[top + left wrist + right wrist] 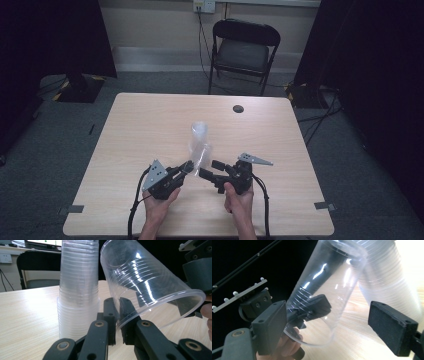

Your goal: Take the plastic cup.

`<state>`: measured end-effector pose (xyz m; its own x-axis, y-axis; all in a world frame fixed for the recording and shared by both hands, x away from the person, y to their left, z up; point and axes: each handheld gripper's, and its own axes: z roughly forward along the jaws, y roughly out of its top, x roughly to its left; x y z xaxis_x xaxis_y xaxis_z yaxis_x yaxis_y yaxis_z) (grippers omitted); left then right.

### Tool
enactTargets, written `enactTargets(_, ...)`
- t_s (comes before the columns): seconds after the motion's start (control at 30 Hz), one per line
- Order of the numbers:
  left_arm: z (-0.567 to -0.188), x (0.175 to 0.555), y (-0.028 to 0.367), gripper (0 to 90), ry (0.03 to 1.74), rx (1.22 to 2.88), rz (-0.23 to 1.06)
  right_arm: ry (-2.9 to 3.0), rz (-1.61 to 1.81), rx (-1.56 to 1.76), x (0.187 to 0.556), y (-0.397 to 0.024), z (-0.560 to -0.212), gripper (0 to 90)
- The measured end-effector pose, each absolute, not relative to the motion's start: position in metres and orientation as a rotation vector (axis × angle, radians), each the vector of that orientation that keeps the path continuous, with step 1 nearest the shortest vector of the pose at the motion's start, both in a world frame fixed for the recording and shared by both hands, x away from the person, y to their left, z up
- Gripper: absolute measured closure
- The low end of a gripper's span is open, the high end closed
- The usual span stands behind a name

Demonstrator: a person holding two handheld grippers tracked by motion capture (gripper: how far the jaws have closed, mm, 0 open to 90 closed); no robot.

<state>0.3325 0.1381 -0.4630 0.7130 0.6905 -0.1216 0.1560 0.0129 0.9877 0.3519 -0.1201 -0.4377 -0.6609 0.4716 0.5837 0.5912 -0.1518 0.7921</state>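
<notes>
The high view shows the whole pale wooden desk, with a blurred clear shape near its middle and a black folding chair beyond it. The left tool and right tool meet just in front of that shape. The left gripper view resolves it into two things: an upright stack of clear ribbed plastic cups standing on the desk, and a single clear plastic cup tilted beside it, mouth toward the camera. The left tool's jaws are pressed together on that single cup's rim, with one jaw inside and one outside. In the right gripper view, the right tool's jaws stand wide apart, with the single cup by the left jaw and untouched by the pads.
</notes>
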Motion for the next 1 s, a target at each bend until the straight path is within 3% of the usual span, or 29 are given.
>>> enactTargets(0.53, -0.445, 0.333, 0.138, 84.7, 0.689, 1.62, 0.414, -2.165, -1.98, -1.284, 0.344, -0.139, -0.438, 17.8)
enactTargets(1.0, -0.435, 0.343, 0.138, 84.6, 0.705, 1.741, 0.261, -2.425, -1.92, -1.292, 0.335, -0.146, -0.443, 15.1)
